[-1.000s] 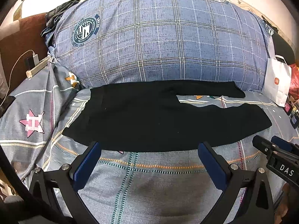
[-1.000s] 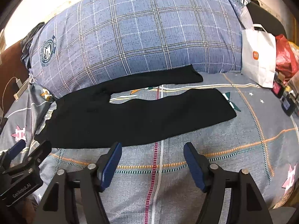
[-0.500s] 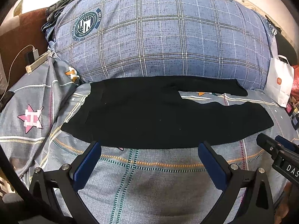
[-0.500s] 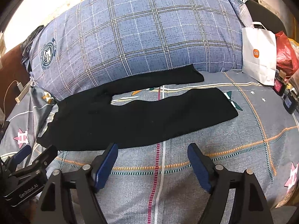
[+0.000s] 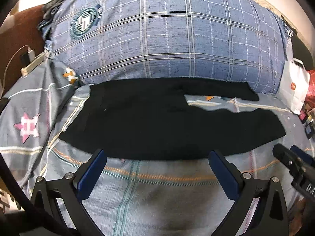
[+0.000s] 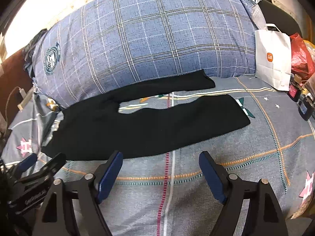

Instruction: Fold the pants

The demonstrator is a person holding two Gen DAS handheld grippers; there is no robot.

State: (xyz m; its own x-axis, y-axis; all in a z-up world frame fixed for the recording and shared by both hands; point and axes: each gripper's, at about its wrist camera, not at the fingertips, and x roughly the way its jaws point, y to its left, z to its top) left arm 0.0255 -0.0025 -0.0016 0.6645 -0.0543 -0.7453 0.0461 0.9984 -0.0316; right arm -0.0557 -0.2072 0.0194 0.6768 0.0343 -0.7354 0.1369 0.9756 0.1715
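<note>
Black pants (image 5: pixel 157 122) lie flat and spread on the bed, waist to the left, two legs running right with a gap between them. They also show in the right wrist view (image 6: pixel 141 122). My left gripper (image 5: pixel 156 156) is open and empty, hovering at the pants' near edge. My right gripper (image 6: pixel 160 157) is open and empty, just short of the near leg's edge. The right gripper shows at the left wrist view's right edge (image 5: pixel 291 163); the left gripper shows at the right wrist view's lower left (image 6: pixel 39 171).
A big blue plaid pillow (image 5: pixel 167 39) lies right behind the pants. A white paper bag (image 6: pixel 272 57) and a red bag (image 6: pixel 300 57) stand at the far right with small bottles (image 6: pixel 306 106). A charger and cable (image 5: pixel 29 57) lie at the left.
Both grippers have moved forward, closer to the pants' near edge. Both stay open. The pants have not moved.
</note>
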